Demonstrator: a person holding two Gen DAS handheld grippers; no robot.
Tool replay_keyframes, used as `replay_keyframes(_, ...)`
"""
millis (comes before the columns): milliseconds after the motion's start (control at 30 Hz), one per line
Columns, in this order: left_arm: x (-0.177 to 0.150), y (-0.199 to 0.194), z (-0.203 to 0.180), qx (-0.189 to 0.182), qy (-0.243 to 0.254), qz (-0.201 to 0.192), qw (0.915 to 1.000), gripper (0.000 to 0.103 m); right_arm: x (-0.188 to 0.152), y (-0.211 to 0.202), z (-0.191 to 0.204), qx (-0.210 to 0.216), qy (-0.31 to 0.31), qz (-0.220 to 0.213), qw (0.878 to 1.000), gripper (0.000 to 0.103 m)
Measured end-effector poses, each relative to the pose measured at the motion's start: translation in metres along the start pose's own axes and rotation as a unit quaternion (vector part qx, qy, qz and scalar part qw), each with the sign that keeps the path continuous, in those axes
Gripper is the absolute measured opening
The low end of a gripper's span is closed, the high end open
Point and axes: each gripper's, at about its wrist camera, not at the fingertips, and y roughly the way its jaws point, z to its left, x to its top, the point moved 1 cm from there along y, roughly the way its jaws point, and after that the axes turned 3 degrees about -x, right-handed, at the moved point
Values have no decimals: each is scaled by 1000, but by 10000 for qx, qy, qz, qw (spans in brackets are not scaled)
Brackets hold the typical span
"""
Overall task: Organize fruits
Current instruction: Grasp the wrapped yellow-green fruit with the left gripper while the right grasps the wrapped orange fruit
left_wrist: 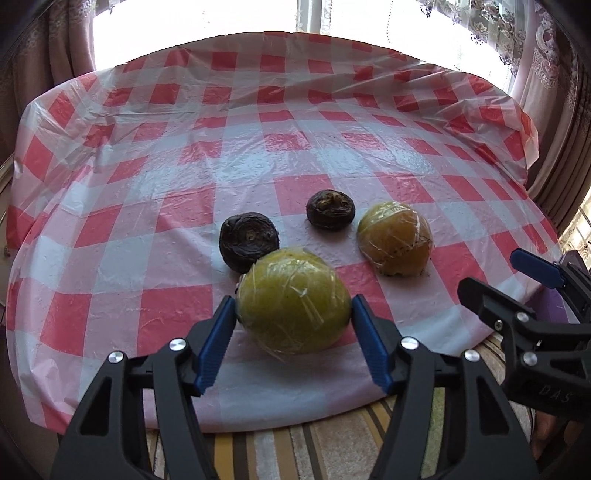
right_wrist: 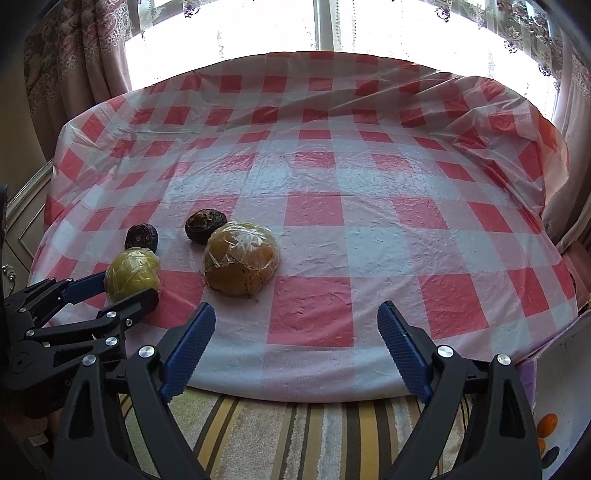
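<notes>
My left gripper (left_wrist: pixel 293 314) sits around the green fruit (left_wrist: pixel 293 301), one blue pad touching each side, so the jaws are partly closed on it. The fruit is wrapped in clear film and rests on the checked tablecloth (left_wrist: pixel 177 177) near the front edge. A dark fruit (left_wrist: pixel 248 242) lies right behind it, touching or nearly so; I cannot tell which. A second dark fruit (left_wrist: pixel 330 209) sits farther back and to the right, apart from the rest. A yellowish wrapped fruit (left_wrist: pixel 394 238) lies to the right of the green one, with a gap of cloth between them.

My right gripper (right_wrist: pixel 295 325) hangs over the front edge of the table, jaws wide apart, nothing between the pads. From its view the yellowish fruit (right_wrist: pixel 241 258) lies just ahead and left of my left pad, not touching. The green fruit (right_wrist: pixel 132 275) is farther left, held in the other gripper (right_wrist: pixel 125 286), whose black finger crosses in front of it.

Crowding: all four fruits are bunched at the front left part of the cloth. The middle, right and rear of the table are bare cloth with wrinkles. The cloth hangs over the front edge; a striped rug (right_wrist: pixel 295 435) is below. Curtains (right_wrist: pixel 74 62) and a bright window (right_wrist: pixel 332 26) stand behind the far edge.
</notes>
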Motion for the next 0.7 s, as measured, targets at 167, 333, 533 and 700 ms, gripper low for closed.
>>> replay_keyframes(167, 0, -8, 14, 96, -363, -191, 9991, 64, 13, 13, 16, 145, -189, 109, 9997, 87)
replay_keyframes(333, -1, -11, 27, 96, -678, -246, 9973, 64, 23, 31, 21, 353, -113, 288, 9989, 87)
replay_keyframes(533, -2, -12, 33, 203, -807, -275, 9962, 64, 31, 45, 37, 314, -406, 378, 9980, 84)
replay_keyframes(700, -3, -12, 34, 231, -796, -253, 9962, 64, 35, 59, 46, 150, -554, 540, 9969, 74)
